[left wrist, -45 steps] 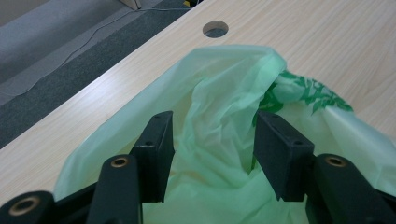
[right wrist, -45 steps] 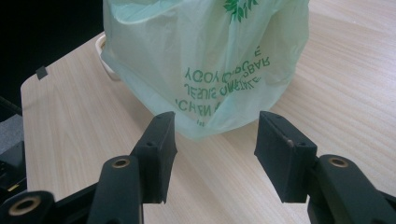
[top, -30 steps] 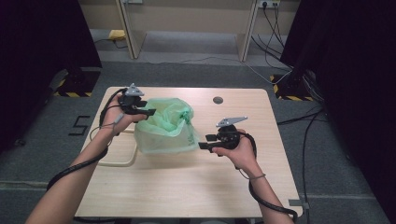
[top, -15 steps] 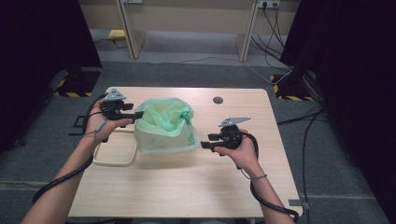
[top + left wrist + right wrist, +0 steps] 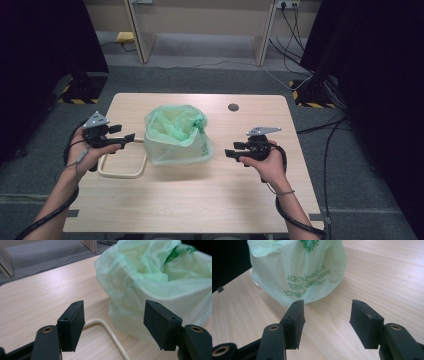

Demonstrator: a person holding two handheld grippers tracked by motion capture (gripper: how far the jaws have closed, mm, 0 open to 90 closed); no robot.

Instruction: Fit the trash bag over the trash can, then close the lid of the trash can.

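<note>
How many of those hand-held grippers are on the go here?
2. The left gripper is at the table's left edge, beside the green bag; the right gripper is right of the bag. Both have jaws open, holding nothing.

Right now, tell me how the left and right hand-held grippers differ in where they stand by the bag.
The left hand-held gripper hovers over the cream handle, nearer the green bag; the right hand-held gripper sits over bare table, farther from the bag. Both are open, empty, and point at the bag.
</note>
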